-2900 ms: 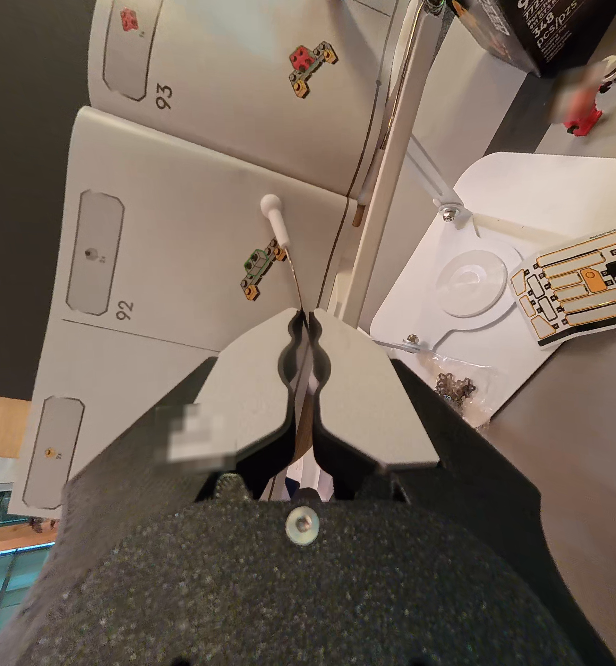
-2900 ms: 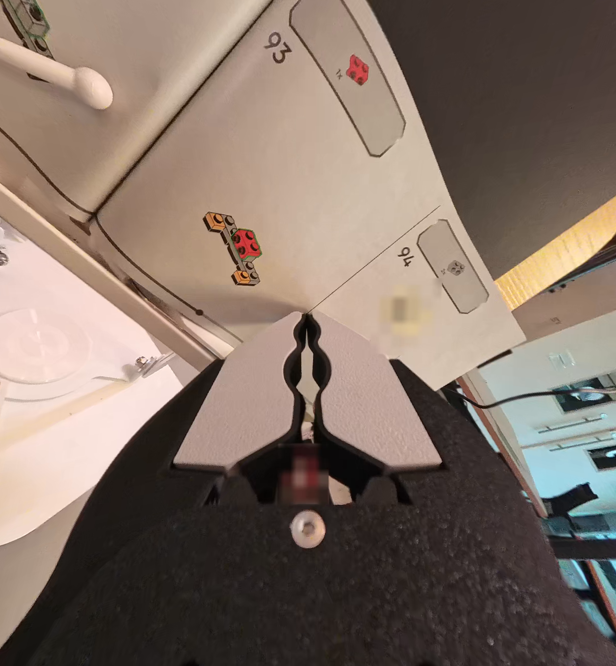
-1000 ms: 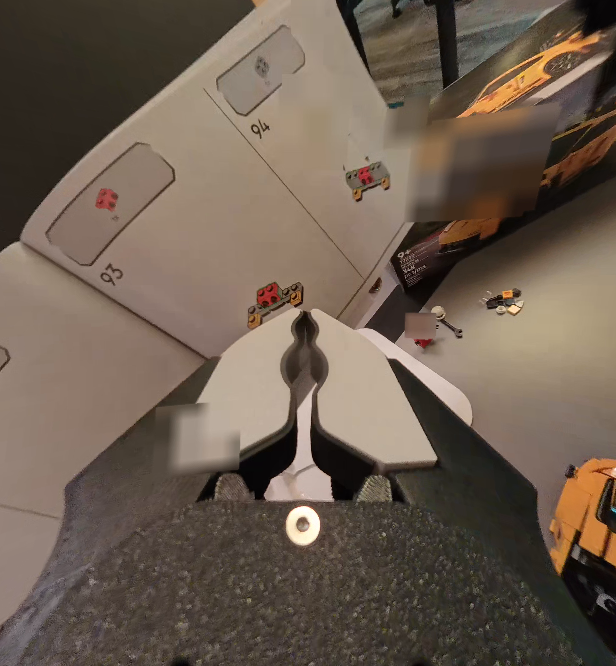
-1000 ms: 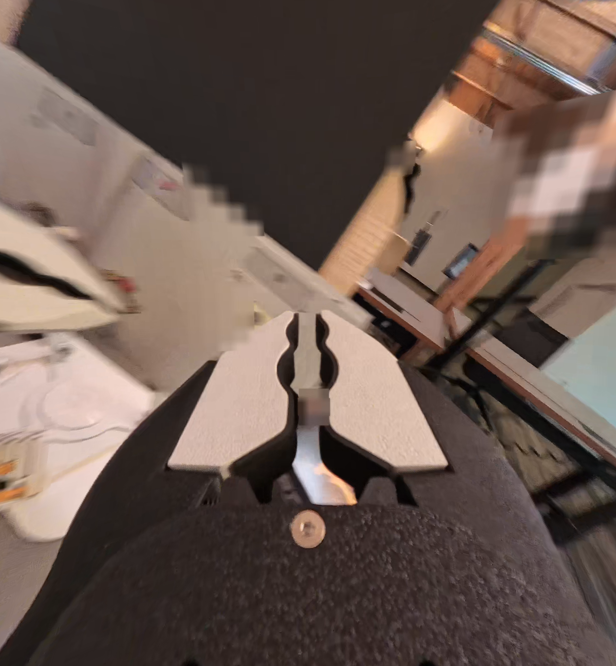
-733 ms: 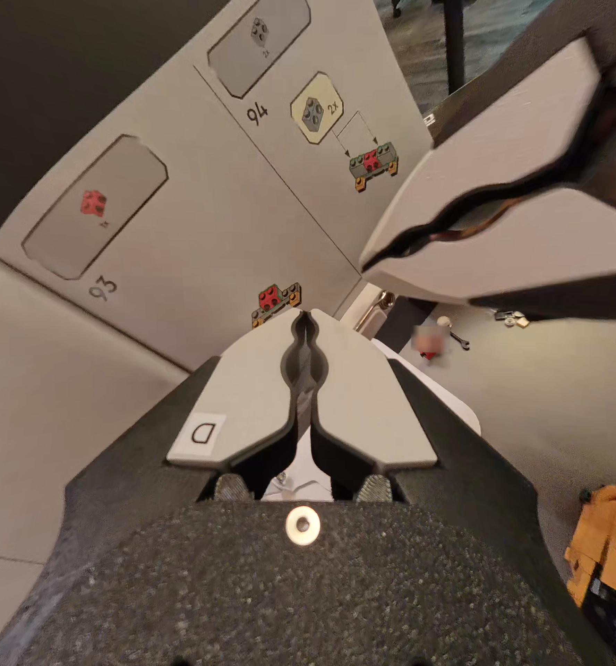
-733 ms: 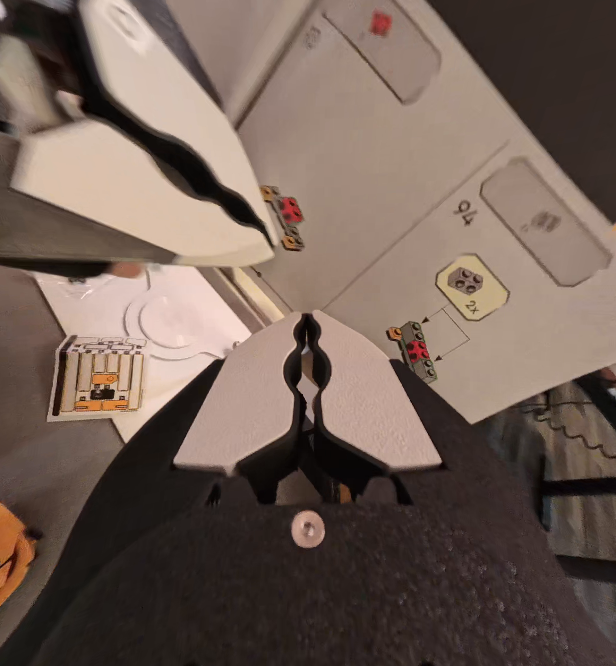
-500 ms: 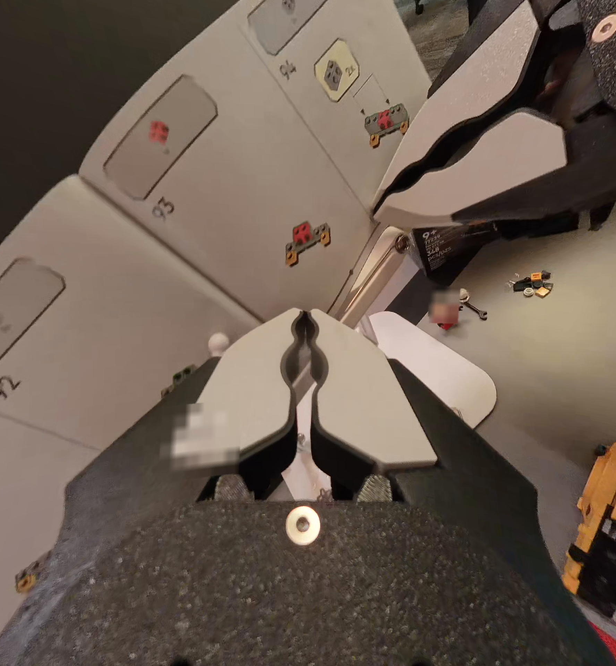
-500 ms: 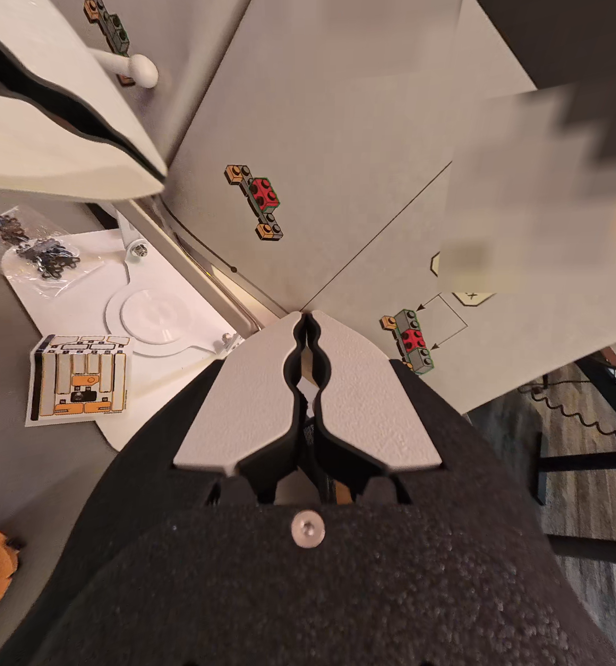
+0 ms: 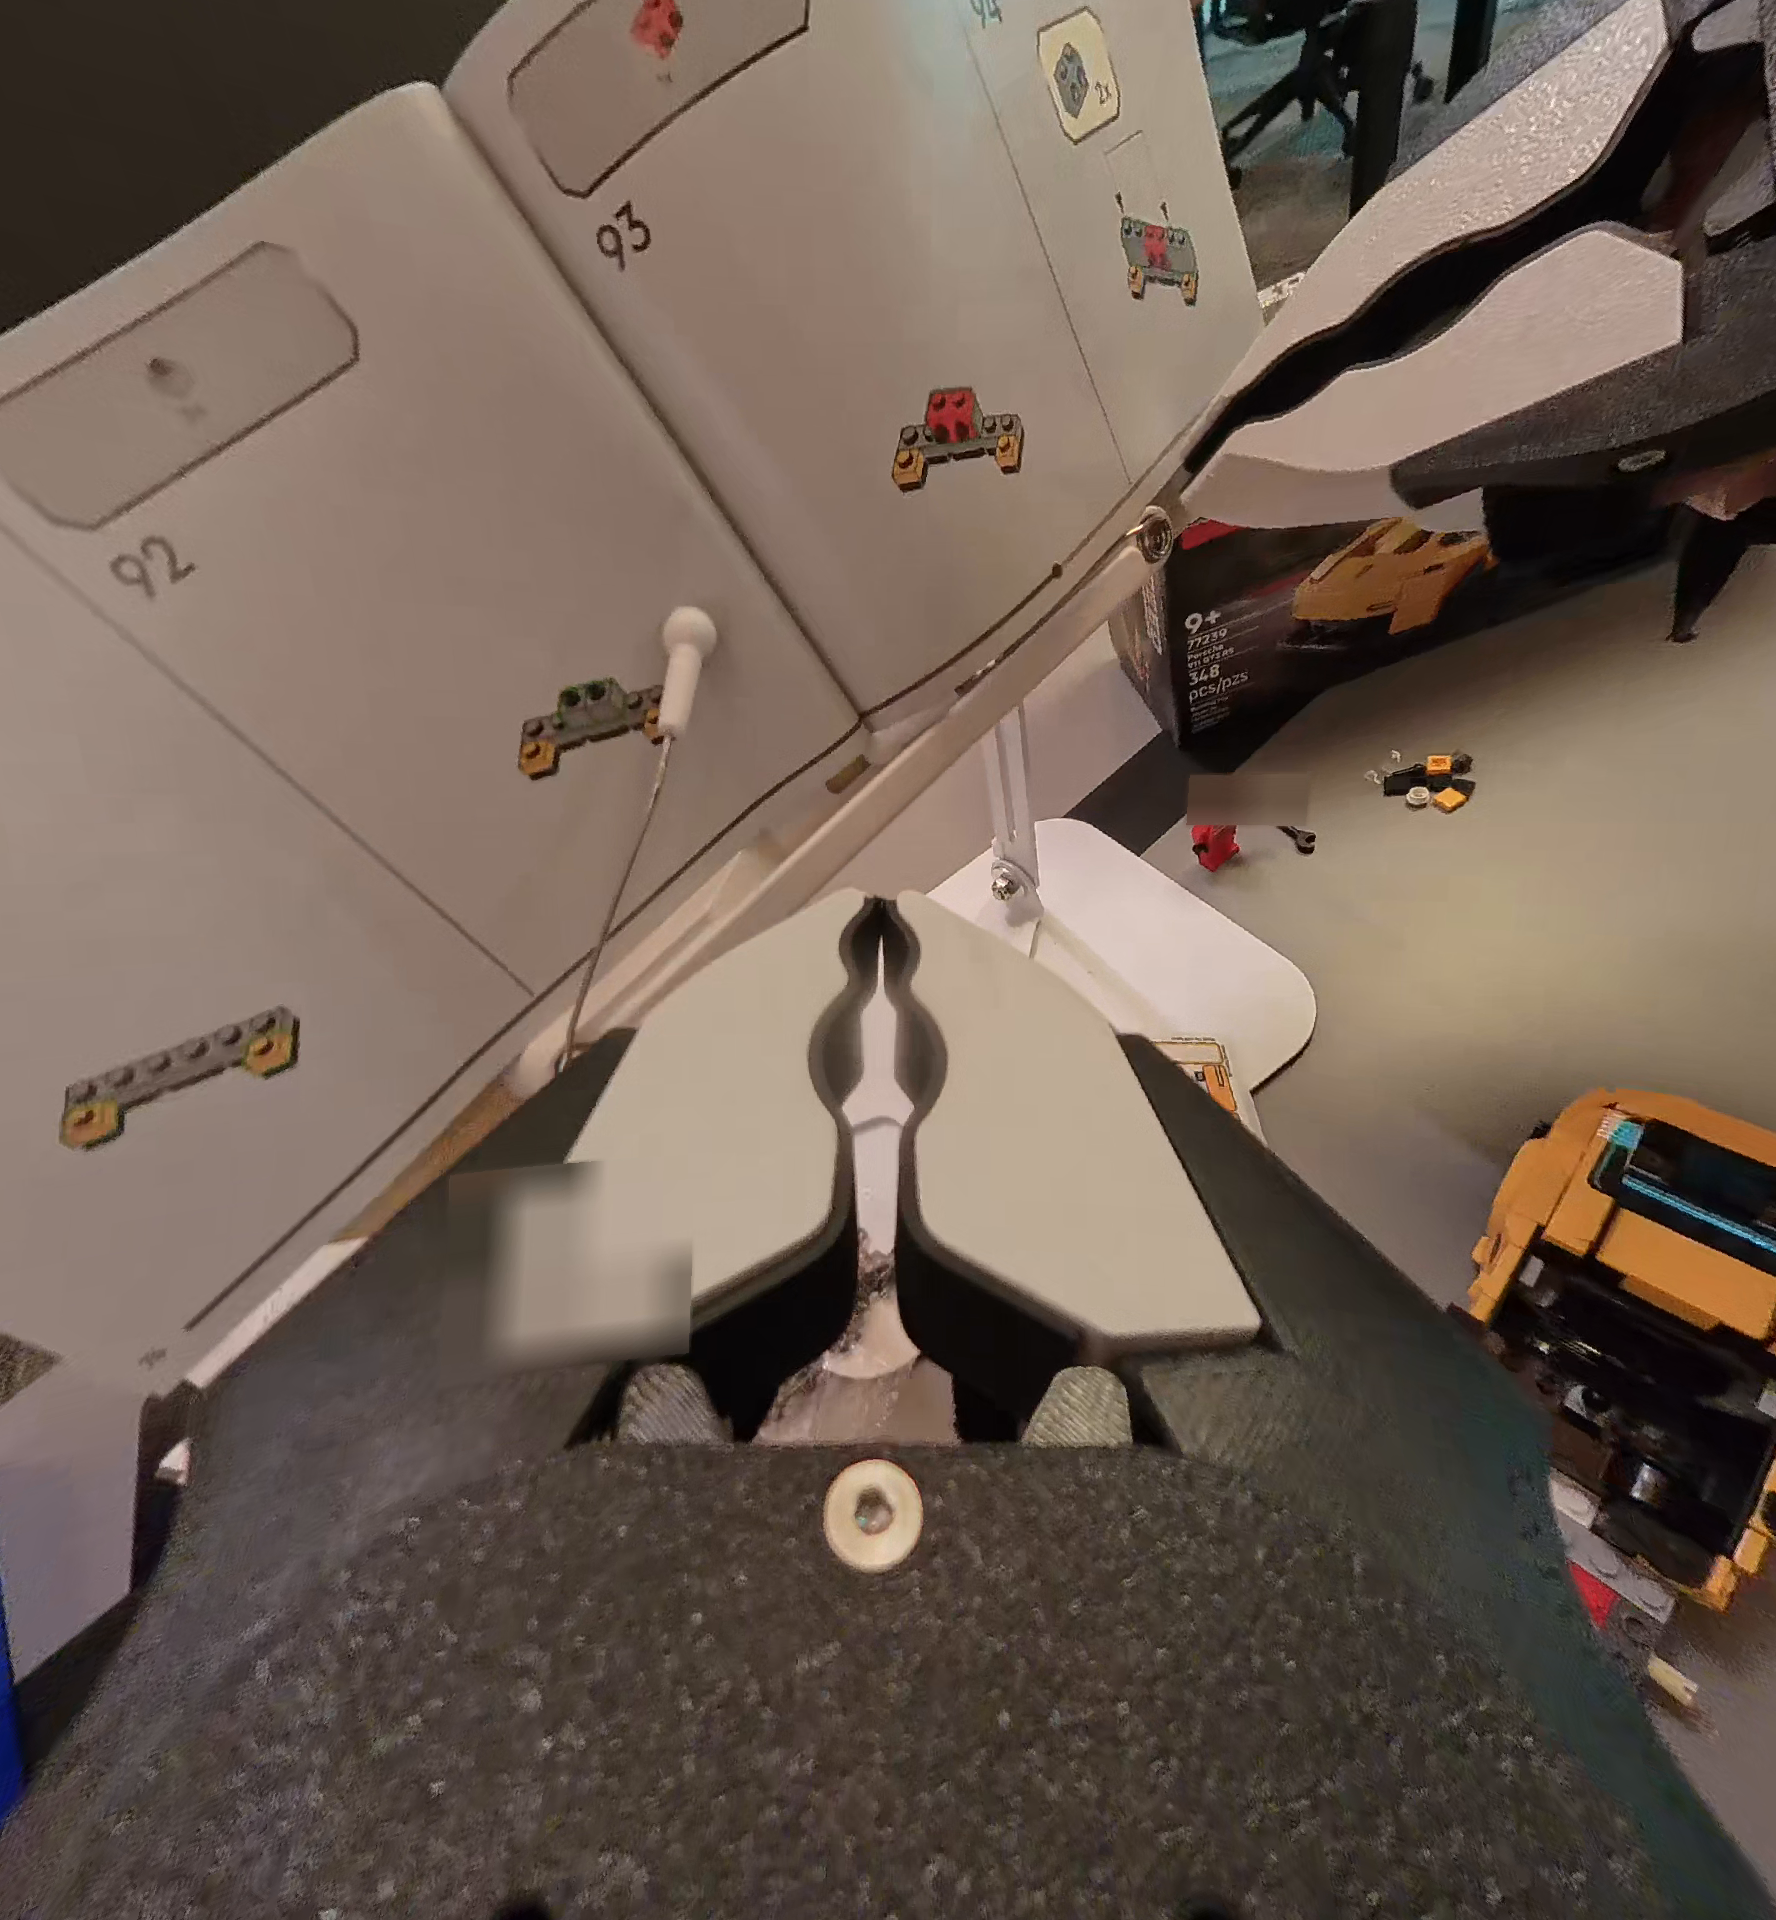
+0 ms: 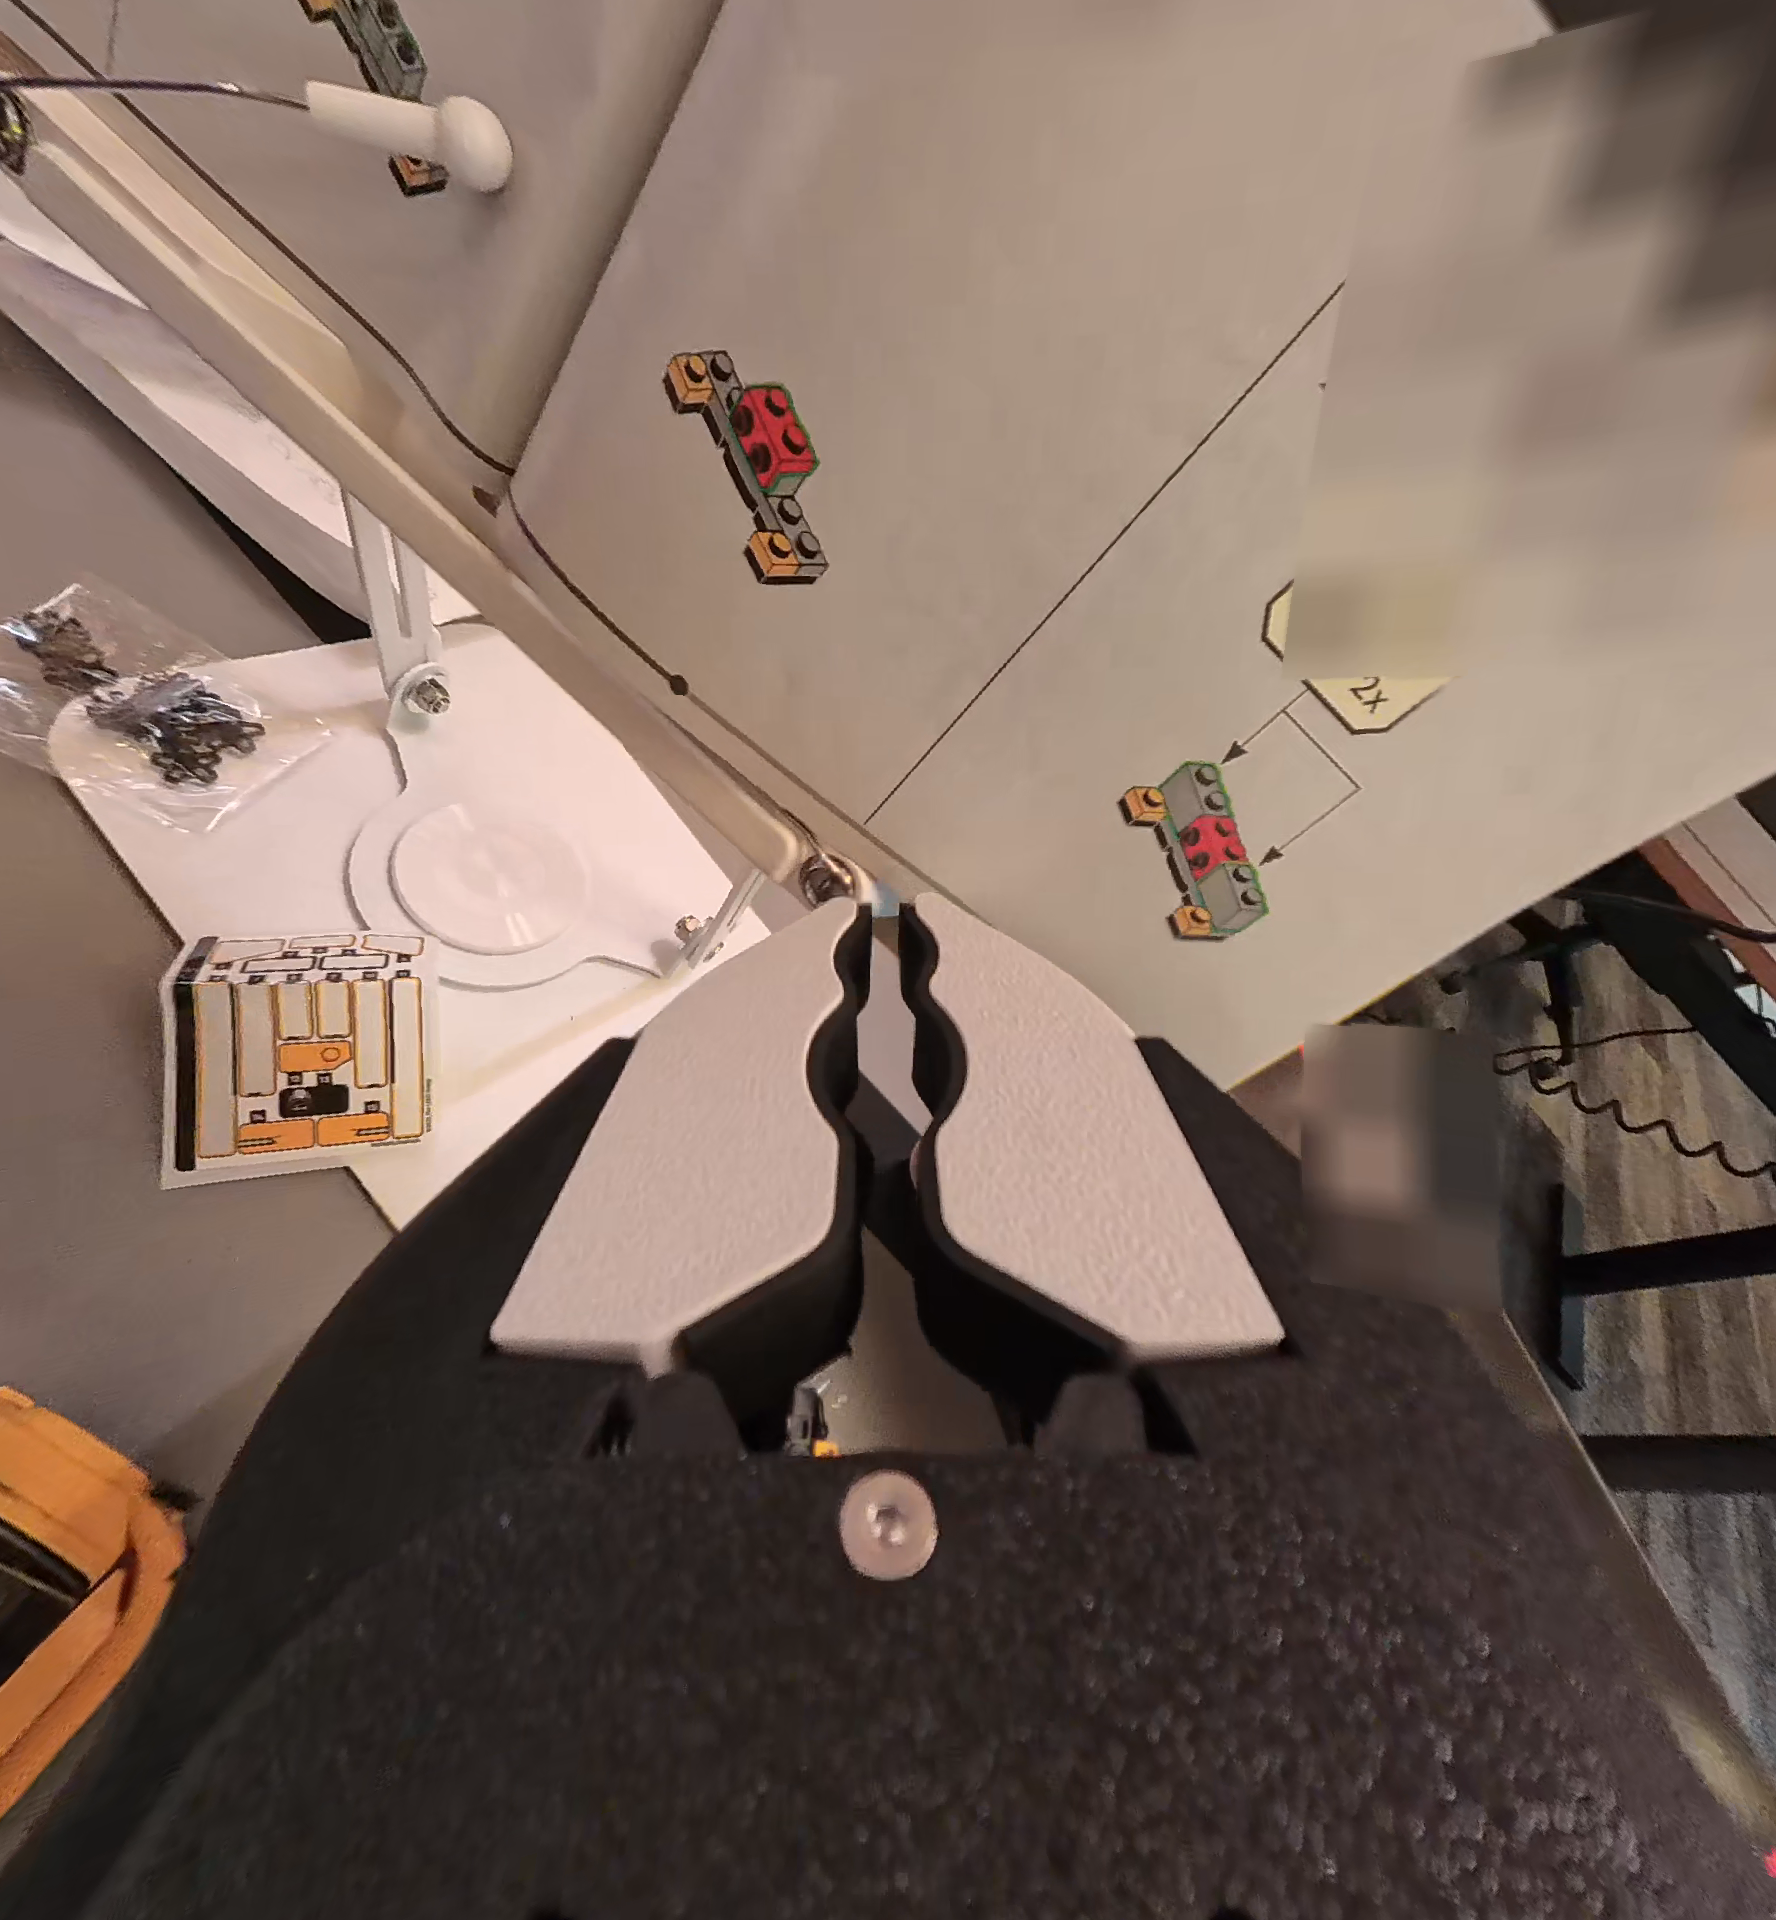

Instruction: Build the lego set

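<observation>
Our left gripper (image 9: pixel 879 920) has its jaws closed on nothing, just below the instruction booklet (image 9: pixel 427 520) propped on its white stand (image 10: pixel 510 790). Our right gripper (image 10: pixel 884 914) sits at the booklet's lower right corner, jaws a sliver apart; whether they pinch the page we cannot tell. The partly built orange car (image 9: pixel 1673 1320) rests on the surface well right of the stand, loose pieces (image 9: pixel 1429 779) beyond it. A tug could tear the page or tip the stand; a swing might knock the car.
</observation>
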Demonstrator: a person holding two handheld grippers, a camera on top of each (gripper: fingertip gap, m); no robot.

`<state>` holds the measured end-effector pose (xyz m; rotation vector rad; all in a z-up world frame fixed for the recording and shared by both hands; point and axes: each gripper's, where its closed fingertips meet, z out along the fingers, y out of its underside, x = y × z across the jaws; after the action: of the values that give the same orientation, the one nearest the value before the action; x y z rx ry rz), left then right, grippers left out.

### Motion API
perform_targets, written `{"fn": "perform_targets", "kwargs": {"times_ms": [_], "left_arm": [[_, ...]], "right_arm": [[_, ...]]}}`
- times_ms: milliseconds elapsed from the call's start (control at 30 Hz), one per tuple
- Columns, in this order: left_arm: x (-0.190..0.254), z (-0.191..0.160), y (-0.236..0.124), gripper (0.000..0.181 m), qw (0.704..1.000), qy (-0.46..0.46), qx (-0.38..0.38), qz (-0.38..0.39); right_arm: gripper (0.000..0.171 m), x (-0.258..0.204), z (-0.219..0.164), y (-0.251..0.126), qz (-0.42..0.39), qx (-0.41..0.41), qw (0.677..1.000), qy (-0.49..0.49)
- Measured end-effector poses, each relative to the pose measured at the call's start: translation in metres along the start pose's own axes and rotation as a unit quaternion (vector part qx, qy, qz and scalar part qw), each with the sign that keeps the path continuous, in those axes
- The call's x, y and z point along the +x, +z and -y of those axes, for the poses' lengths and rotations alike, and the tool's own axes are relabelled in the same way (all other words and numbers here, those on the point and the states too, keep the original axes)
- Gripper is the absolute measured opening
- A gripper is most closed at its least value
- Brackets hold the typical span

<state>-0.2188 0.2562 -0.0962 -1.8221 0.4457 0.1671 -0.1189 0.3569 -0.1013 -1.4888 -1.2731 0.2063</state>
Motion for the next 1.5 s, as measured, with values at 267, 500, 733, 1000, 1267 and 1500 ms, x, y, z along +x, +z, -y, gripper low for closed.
{"fn": "perform_targets", "kwargs": {"times_ms": [267,500,733,1000,1267,1500], "left_arm": [[-0.021,0.004,-0.041,0.0,0.991,-0.066,0.094,0.065],[-0.042,0.003,-0.077,0.0,0.976,-0.129,0.146,0.094],[-0.055,-0.018,-0.084,0.0,0.973,-0.125,0.151,0.119],[-0.032,-0.042,-0.076,0.0,0.972,-0.177,0.133,0.081],[0.038,-0.056,-0.077,0.0,0.981,-0.166,0.102,0.004],[0.053,-0.081,-0.072,0.0,0.989,-0.132,0.063,-0.026]], "right_arm": [[0.004,-0.01,0.021,-0.046,-0.027,0.093,0.993,0.061],[0.002,-0.044,0.023,-0.106,-0.032,0.158,0.975,0.155],[0.0,-0.109,-0.02,-0.127,-0.024,0.157,0.965,0.209],[0.0,-0.103,-0.049,-0.119,-0.035,0.17,0.964,0.202],[0.0,-0.107,-0.055,-0.116,-0.024,0.154,0.966,0.205],[0.001,-0.114,-0.06,-0.11,-0.007,0.135,0.969,0.209]]}}
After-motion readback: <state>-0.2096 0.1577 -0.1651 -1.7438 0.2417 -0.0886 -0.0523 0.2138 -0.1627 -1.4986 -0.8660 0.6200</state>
